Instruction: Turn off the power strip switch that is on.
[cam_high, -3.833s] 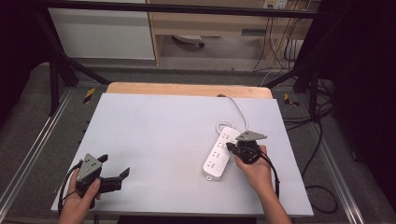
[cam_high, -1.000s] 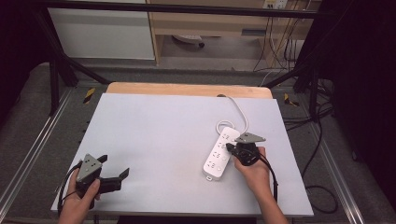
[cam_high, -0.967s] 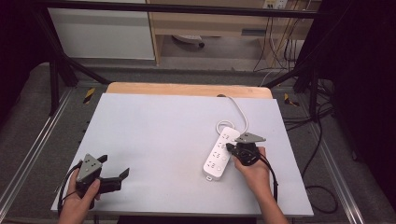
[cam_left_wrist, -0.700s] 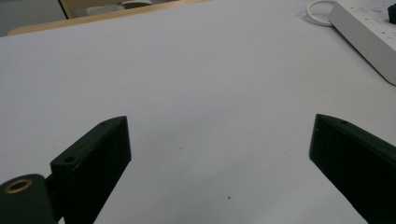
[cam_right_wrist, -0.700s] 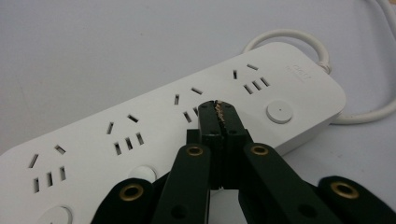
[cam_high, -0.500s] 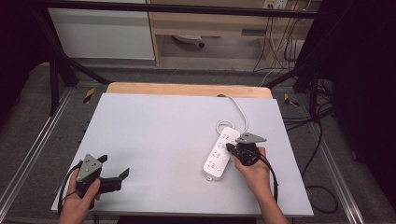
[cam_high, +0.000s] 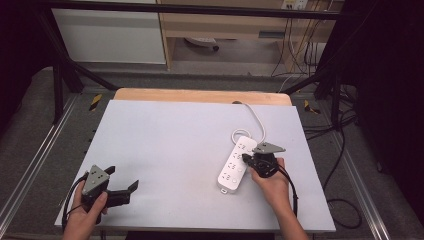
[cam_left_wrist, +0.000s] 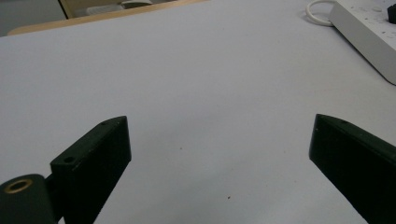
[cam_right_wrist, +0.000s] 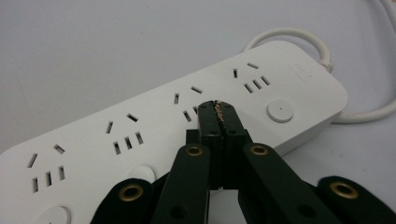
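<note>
My right tongs (cam_right_wrist: 217, 109) are fully closed, the two black jaws pressed flat together with nothing between them, and their tip sits on or right over the top face of the white power strip (cam_right_wrist: 154, 130), at the sockets of the second outlet from the cord end; from the right gripper view I cannot tell whether the tip actually touches the plastic. In the high view the right tongs (cam_high: 246, 159) point toward the strip from its right side, with my hand behind them. My left tongs (cam_left_wrist: 219, 154) stand wide open, holding nothing, their jaws low over bare surface; in the high view the left tongs (cam_high: 125, 189) are near the front left corner of the bench, well apart from the strip. The power strip (cam_high: 236, 163) lies flat on the right half of the bench, sockets facing up, its long axis running from near me up and slightly to the right. Its cord end points away from me, and the white cable (cam_high: 252, 117) loops at that end and runs off toward the far edge. I count four outlet groups along the strip, each with a round button beside it. The bench (cam_high: 170, 145) has a pale grey top laid over a wooden board whose far edge shows as a tan strip. Around it are a dark metal frame, grey floor with rails at either side, a light cabinet beyond, and loose cables on the floor at the right.
</note>
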